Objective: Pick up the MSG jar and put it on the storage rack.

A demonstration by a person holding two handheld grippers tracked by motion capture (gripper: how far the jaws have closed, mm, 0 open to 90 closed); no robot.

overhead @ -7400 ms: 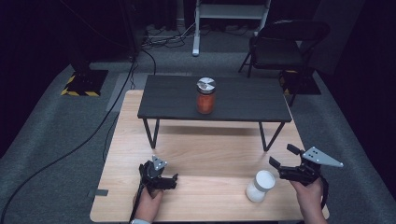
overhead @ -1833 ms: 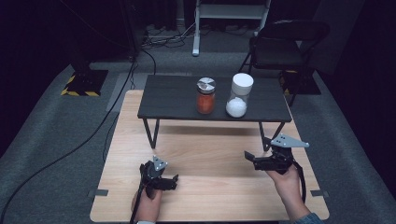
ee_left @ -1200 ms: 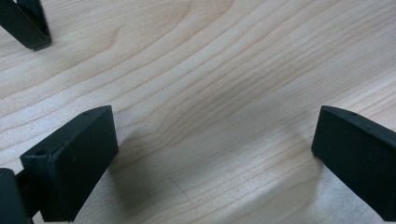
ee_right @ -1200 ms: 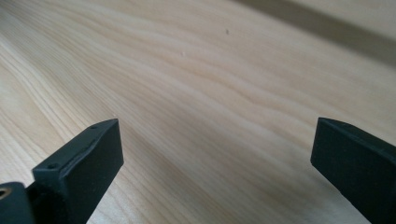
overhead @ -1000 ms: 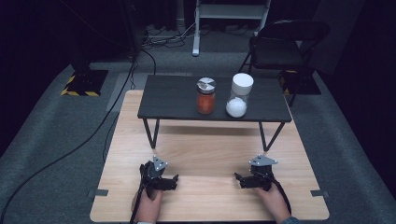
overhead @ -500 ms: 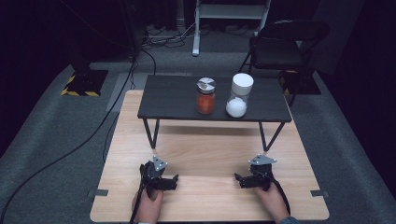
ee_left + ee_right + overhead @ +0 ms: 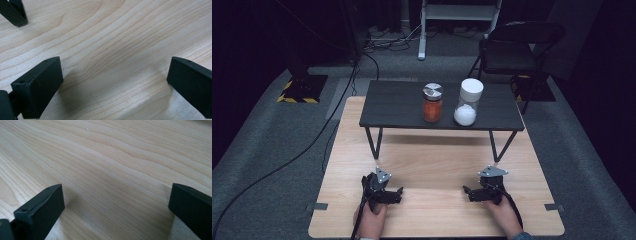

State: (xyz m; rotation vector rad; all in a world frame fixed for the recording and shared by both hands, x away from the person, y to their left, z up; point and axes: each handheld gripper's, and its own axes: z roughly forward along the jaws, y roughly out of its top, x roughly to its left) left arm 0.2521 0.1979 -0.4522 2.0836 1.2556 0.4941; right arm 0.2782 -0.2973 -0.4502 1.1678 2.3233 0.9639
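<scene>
Both jars stand on the shelf (image 7: 402,105) at twelve o'clock: white jar (image 7: 468,102) beside orange jar (image 7: 432,102). Left gripper (image 7: 396,194) and right gripper (image 7: 468,193) rest on the counter (image 7: 432,165), fingers spread, empty. The placing looks done; no next move seems needed.

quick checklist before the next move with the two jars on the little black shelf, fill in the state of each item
1. Left gripper free to grasp: ok, jaws wide apart over bare wood, nothing between them.
2. Right gripper free to grasp: ok, jaws open and holding nothing.
3. Orange jar upright with its lid on: ok, it stands on the black shelf.
4. White jar set securely: ok, upright with its white cap on top; whether it touches the orange jar, cannot tell.
5. Jars away from the shelf's edges: not ok for the near edge, both stand close to it.
6. Path from the grippers to the shelf: ok, only the wooden table lies between.
</scene>
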